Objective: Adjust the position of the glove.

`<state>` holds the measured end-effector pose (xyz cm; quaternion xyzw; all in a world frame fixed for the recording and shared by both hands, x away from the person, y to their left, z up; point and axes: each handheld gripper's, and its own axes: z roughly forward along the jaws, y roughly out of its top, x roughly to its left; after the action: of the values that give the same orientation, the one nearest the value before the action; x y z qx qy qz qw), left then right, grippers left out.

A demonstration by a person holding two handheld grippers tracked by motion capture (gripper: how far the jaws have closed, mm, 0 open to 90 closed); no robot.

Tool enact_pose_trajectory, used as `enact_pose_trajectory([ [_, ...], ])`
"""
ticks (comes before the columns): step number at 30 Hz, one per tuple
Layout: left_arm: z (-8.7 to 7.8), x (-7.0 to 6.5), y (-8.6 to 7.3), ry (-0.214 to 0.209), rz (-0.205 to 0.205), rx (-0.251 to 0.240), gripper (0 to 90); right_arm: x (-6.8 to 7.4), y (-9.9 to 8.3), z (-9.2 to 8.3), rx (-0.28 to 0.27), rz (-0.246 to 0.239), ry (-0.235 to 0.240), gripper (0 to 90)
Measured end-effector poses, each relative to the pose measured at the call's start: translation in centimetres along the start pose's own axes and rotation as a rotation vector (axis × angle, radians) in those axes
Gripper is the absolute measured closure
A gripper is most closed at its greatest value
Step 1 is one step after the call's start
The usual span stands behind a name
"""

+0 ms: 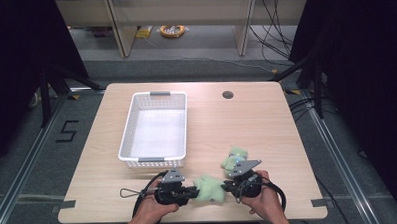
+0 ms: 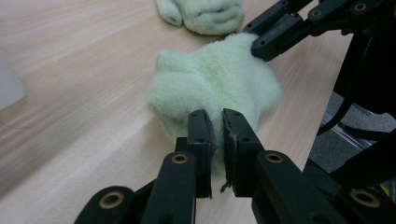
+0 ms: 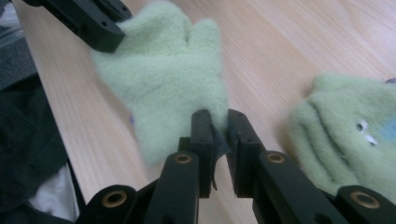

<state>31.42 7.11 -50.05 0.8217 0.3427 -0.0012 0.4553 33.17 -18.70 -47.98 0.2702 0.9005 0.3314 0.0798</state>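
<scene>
A pale green fleece mitten [image 1: 209,187] lies at the table's near edge, stretched between my two grippers. My left gripper [image 1: 195,191] is shut on its left edge; in the left gripper view the jaws [image 2: 215,116] pinch the fleece [image 2: 210,79]. My right gripper [image 1: 226,186] is shut on the opposite edge, its jaws [image 3: 215,116] closed on the fabric [image 3: 168,74]. A second green mitten [image 1: 235,158] with a small face pattern [image 3: 350,135] lies loose on the table just beyond the right gripper.
A white plastic basket [image 1: 129,128] stands empty, left of centre on the wooden table [image 1: 237,120]. A round cable hole [image 1: 228,95] is at the back right. Dark floor and metal rails surround the table.
</scene>
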Motion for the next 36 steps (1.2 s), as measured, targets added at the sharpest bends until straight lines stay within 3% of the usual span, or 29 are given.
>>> enact_pose_trajectory([
  [2, 0.3, -0.1, -0.1, 0.004, 0.015, 0.007, 81.4, -0.1, 0.0, 0.0, 0.021, 0.016, -0.017, 82.4],
  [3, 0.5, -0.2, -0.2, 0.007, 0.004, 0.000, 81.3, -0.3, -0.1, 0.0, 0.019, -0.004, -0.020, 82.4],
  [4, 0.6, -0.2, -0.2, 0.007, 0.012, 0.004, 81.1, -0.2, -0.1, 0.1, 0.031, 0.022, -0.017, 82.4],
  [5, 0.6, -0.1, -0.3, 0.008, 0.019, 0.002, 80.7, -0.4, -0.2, 0.2, 0.026, 0.003, -0.025, 82.3],
  [7, 0.6, -0.1, -0.4, 0.019, 0.009, 0.004, 79.9, -0.5, -0.4, 0.2, 0.035, 0.017, -0.008, 82.1],
  [8, 0.7, 0.0, -0.5, 0.025, 0.017, 0.004, 79.3, -0.7, -0.5, 0.3, 0.037, -0.013, 0.003, 82.0],
  [9, 0.7, 0.1, -0.5, 0.022, 0.014, -0.004, 78.3, -0.5, -0.6, 0.5, 0.041, 0.010, -0.002, 81.7],
  [11, 0.8, 0.0, -0.6, 0.025, -0.001, -0.001, 77.4, -0.7, -0.6, 0.5, 0.052, 0.005, 0.000, 81.3],
  [12, 0.8, 0.1, -0.5, 0.032, 0.019, 0.005, 76.9, -0.7, -0.7, 0.6, 0.055, -0.003, -0.005, 81.1],
  [13, 0.8, 0.0, -0.6, 0.030, 0.022, 0.004, 76.1, -0.4, -0.7, 0.7, 0.051, 0.022, -0.022, 80.7],
  [16, 0.7, 0.0, -0.6, 0.044, 0.036, 0.013, 70.2, -0.5, -0.8, 0.5, 0.076, 0.026, -0.029, 80.1],
  [21, 0.5, 0.1, -0.7, 0.054, 0.022, 0.014, 59.0, -0.7, -1.1, 0.3, 0.079, 0.034, -0.041, 79.8],
  [22, 0.5, 0.2, -0.7, 0.066, 0.015, 0.014, 54.7, -0.8, -1.2, 0.4, 0.057, 0.038, -0.056, 79.6],
  [23, 0.4, 0.2, -0.7, 0.064, 0.009, 0.013, 50.8, -0.8, -1.1, 0.1, 0.069, 0.044, -0.050, 79.1],
  [27, -0.2, 0.2, -0.5, 0.079, 0.001, -0.003, 43.2, -1.1, -1.1, -0.7, 0.020, 0.045, -0.060, 75.7],
  [28, -0.5, 0.3, -0.4, 0.075, 0.019, -0.004, 42.5, -1.2, -1.1, -1.0, 0.007, 0.038, -0.075, 74.5],
  [31, -1.0, 0.2, -0.2, 0.094, 0.023, -0.020, 40.0, -1.9, -1.0, -2.1, -0.037, 0.048, -0.116, 70.7],
  [33, -1.2, 0.3, -0.2, 0.089, 0.013, -0.015, 35.7, -2.2, -1.0, -2.5, -0.038, 0.059, -0.122, 70.1],
  [34, -1.4, 0.3, -0.2, 0.094, 0.019, -0.023, 35.2, -2.7, -0.9, -3.1, -0.061, 0.059, -0.151, 68.1],
  [36, -1.5, 0.2, -0.2, 0.094, 0.019, -0.029, 34.5, -3.1, -0.9, -3.3, -0.057, 0.046, -0.182, 66.4],
])
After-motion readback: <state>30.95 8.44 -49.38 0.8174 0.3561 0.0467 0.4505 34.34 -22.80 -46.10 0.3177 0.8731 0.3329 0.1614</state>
